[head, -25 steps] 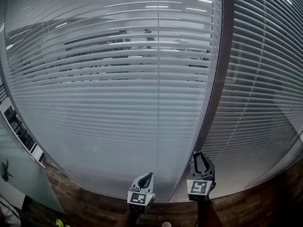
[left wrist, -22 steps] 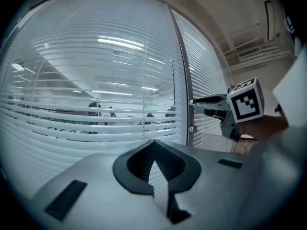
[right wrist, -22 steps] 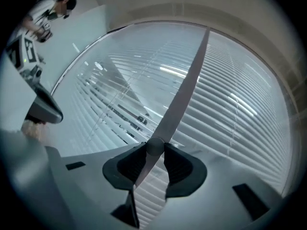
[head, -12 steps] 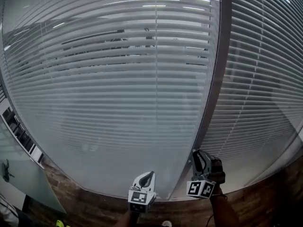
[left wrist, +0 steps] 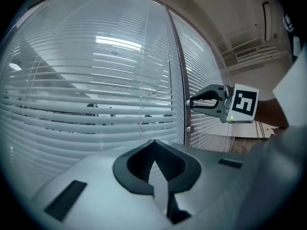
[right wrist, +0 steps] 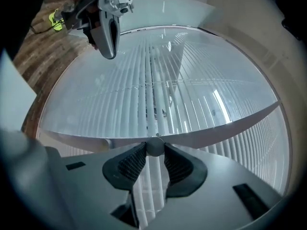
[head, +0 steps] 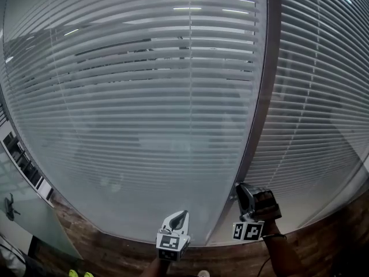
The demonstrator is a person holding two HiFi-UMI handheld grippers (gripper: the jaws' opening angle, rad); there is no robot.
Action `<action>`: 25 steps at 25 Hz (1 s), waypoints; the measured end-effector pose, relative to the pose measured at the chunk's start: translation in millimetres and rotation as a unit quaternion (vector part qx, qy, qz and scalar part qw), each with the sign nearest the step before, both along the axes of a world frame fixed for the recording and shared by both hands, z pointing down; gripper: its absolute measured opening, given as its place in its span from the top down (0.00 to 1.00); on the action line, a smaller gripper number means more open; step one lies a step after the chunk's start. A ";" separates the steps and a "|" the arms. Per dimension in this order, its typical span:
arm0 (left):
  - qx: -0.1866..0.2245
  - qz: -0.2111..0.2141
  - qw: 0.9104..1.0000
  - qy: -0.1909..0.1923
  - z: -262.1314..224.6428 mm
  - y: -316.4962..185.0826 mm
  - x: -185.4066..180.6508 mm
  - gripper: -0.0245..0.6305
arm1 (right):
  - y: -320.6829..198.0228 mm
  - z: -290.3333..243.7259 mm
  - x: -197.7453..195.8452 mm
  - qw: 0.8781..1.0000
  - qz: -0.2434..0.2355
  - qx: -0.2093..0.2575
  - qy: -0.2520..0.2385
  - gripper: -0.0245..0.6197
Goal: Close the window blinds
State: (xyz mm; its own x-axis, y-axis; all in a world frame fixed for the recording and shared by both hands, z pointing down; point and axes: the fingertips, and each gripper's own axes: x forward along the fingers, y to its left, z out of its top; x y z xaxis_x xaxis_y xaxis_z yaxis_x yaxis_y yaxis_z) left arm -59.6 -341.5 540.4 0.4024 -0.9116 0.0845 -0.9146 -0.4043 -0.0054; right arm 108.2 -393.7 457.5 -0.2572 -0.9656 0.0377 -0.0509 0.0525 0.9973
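Head view: slatted blinds [head: 138,108] cover the glass on both sides of an upright frame post [head: 264,97]. My left gripper [head: 180,214] hangs low before the left pane. My right gripper [head: 241,190] is at the post's lower end.

Left gripper view: my jaws are clenched tip to tip, holding nothing.

Right gripper view: my 2 jaws grasp a small round knob [right wrist: 154,146] at the post, with slats behind it.

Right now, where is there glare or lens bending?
Head view: light streaks glare on the white horizontal-slat blinds, and the grey vertical frame post bows. Left gripper view: brighter streaks, dark corners. Right gripper view: slats fan out, frame curves strongly.
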 end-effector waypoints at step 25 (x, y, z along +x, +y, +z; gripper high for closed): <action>-0.034 -0.002 0.999 -0.001 -0.3 6.5 2.5 0.96 | -0.8 -11.6 10.1 0.770 -0.006 -0.106 -0.629 0.74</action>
